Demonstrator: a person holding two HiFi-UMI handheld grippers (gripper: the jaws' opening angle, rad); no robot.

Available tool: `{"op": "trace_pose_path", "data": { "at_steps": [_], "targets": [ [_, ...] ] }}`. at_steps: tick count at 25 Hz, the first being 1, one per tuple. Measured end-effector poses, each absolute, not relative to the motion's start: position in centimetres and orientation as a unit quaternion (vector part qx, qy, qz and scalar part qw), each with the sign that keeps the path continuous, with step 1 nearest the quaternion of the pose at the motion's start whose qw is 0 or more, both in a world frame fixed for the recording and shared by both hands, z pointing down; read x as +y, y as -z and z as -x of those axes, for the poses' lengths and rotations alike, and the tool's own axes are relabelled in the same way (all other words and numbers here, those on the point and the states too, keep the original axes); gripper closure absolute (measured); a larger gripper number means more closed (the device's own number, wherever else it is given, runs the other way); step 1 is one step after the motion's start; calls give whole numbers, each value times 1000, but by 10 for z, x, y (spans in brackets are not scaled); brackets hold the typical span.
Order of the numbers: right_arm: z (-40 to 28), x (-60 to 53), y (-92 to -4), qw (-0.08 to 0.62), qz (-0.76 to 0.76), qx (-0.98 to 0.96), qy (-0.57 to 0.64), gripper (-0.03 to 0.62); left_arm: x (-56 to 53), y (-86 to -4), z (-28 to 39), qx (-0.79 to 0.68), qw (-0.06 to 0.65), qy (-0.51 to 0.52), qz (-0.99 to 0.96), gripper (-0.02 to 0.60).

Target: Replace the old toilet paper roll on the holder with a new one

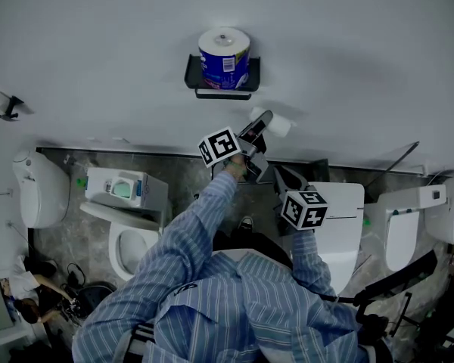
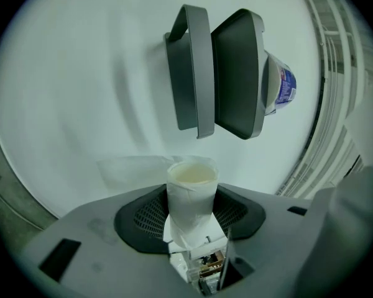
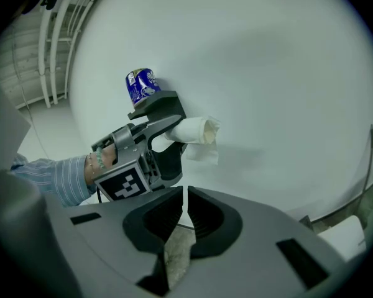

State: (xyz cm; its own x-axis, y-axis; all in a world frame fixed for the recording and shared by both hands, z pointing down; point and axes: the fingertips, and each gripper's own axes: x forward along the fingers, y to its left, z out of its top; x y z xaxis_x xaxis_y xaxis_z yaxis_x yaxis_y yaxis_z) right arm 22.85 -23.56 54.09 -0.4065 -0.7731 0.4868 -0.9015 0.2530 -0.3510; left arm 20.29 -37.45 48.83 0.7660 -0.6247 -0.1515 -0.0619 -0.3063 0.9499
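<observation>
Holding the right tongs (image 3: 181,211) pressed together and empty, nearest. Clamping the left tongs (image 2: 191,215) on the old, nearly spent roll (image 2: 191,182), clear of the holder (image 2: 189,73) on the wall beyond, so apparently finishing the removal. Leaving the new blue-wrapped roll (image 1: 224,51) sitting on top of it, seemingly yet to be fitted.

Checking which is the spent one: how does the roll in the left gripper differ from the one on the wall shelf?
The gripped roll is thin, bare white, a loose sheet hanging; the shelf roll is fat with a blue label. The gripped roll is clamped in the left gripper; the shelf roll stands on end on the holder. Both are toilet paper.
</observation>
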Motion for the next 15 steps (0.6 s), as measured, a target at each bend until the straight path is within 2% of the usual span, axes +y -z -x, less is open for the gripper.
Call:
{"op": "trace_pose_path", "data": {
  "at_steps": [15],
  "targets": [
    [-151, -247, -531, 113, -485, -822, -275, 566, -349, -476, -84, -312, 400, 183, -842, 379]
  ]
}}
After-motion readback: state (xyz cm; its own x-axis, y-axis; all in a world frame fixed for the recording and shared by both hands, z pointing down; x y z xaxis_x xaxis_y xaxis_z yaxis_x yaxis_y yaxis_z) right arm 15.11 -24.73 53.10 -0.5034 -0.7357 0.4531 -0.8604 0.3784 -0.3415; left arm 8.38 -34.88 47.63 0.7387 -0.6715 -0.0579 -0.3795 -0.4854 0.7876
